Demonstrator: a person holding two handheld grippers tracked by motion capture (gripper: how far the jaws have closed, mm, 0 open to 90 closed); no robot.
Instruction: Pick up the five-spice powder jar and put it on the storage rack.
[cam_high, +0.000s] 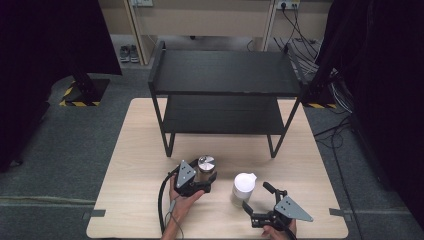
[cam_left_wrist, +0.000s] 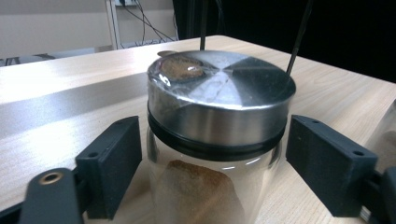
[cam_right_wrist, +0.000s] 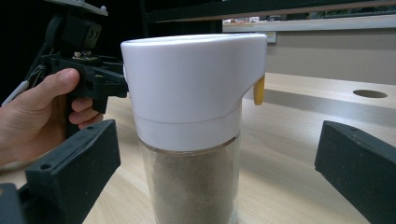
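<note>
While both tools gape wide: left tool (cam_high: 204, 186) straddles steel-lidded jar (cam_high: 206, 169), right tool (cam_high: 260, 200) white-capped jar (cam_high: 243, 189)

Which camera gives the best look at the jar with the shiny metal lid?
The left gripper view: the metal-lidded jar stands close up between the open tongs. The high view shows it small, from above.

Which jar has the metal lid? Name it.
The jar with the shiny steel lid, between the left gripper's open jaws. The other jar, by the right gripper, wears a white plastic cap.
</note>
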